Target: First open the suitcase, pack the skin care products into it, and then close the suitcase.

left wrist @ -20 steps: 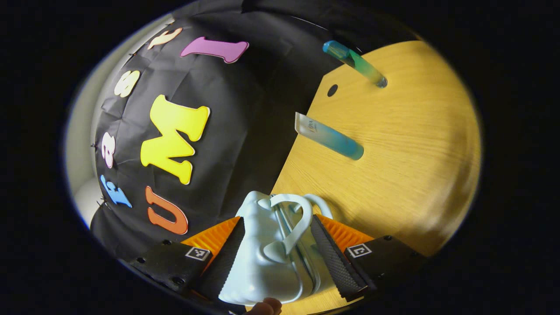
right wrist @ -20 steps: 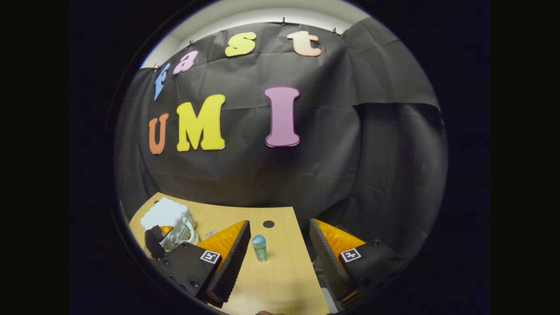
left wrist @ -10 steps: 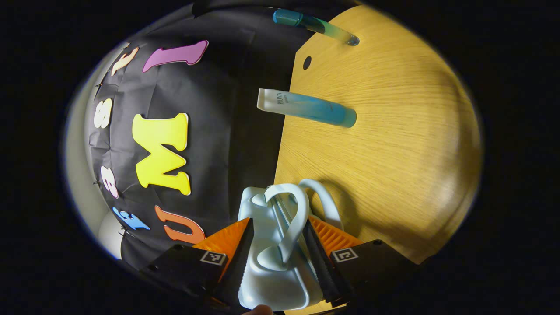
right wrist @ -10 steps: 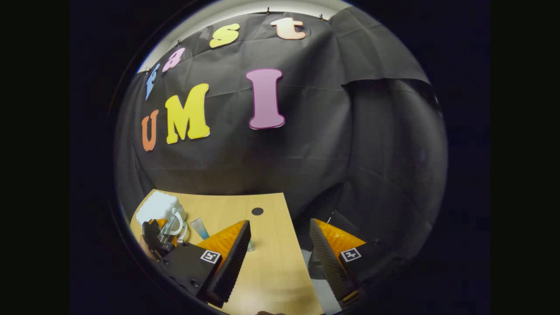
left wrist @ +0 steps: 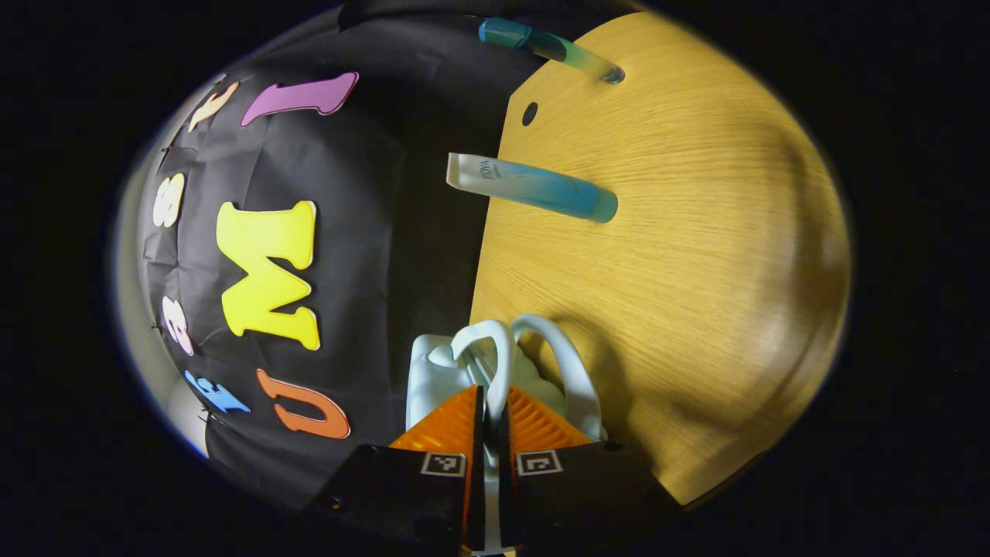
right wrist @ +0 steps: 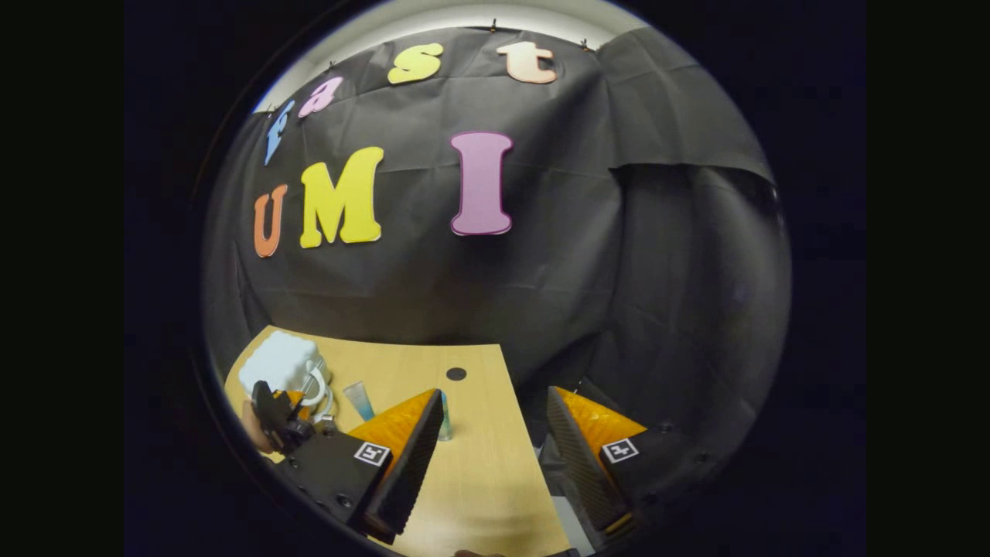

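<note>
Lower half of suitcase masked by left gripper fingers; tube base concealed behind right gripper finger; suitcase latch state indeterminate, too small in right gripper view.

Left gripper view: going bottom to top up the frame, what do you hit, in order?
Left gripper, shut on the suitcase handle → white suitcase → blue tube → round hole in the table → teal-capped bottle.
</note>
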`<state>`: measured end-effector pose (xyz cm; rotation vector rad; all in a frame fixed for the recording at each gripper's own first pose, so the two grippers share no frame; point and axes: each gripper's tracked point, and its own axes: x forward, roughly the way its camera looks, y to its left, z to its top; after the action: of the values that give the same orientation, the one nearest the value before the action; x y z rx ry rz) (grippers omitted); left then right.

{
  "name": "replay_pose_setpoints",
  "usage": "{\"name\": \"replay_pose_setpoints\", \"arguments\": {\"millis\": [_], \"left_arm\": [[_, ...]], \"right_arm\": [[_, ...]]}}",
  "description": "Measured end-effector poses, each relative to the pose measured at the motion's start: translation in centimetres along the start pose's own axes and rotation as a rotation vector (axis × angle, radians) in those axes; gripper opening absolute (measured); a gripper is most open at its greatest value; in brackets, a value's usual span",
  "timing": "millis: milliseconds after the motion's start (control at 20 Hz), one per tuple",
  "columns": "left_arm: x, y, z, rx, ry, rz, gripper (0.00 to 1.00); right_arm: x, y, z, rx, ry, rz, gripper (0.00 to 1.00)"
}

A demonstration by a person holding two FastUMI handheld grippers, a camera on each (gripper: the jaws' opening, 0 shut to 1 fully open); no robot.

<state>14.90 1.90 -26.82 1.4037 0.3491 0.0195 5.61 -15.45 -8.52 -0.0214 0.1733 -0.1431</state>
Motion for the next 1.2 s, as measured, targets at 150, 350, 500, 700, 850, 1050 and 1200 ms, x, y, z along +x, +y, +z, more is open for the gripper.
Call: {"name": "replay_pose_setpoints", "arguments": {"millis": [150, 350, 500, 700, 850, 1050, 1200], "left_arm": [[-0.3, 1.4, -0.8, -0.119, -0.034, -0.014, 0.05], [-1.9, 5.7, -1.0, -0.313, -0.127, -0.018, 0.03], [-3.2, 10.4, -2.5, -0.468, -0.179, -0.013, 0.03], [-4.4, 16.7, -7.1, -0.663, -0.253, -0.009, 0.02], [-4.7, 20.0, -11.9, -0.847, -0.292, -0.007, 0.03], [-3.0, 23.3, -19.6, -0.997, -0.288, 0.058, 0.02], [-1.3, 24.0, -24.8, -1.053, -0.279, 0.075, 0.03]], "right_arm": [[-1.5, 2.3, 1.2, -0.014, -0.019, -0.012, 0.81], [-3.4, 6.5, 2.8, -0.022, -0.045, -0.017, 0.80], [-4.7, 9.8, 4.1, -0.034, -0.078, -0.016, 0.81], [-5.8, 14.3, 4.7, -0.041, -0.093, -0.020, 0.80], [-6.8, 17.7, 4.9, -0.021, -0.093, -0.018, 0.81], [-7.8, 22.0, 4.5, -0.015, -0.075, -0.005, 0.80], [-8.6, 24.0, 4.0, -0.011, -0.055, -0.001, 0.81]]}}
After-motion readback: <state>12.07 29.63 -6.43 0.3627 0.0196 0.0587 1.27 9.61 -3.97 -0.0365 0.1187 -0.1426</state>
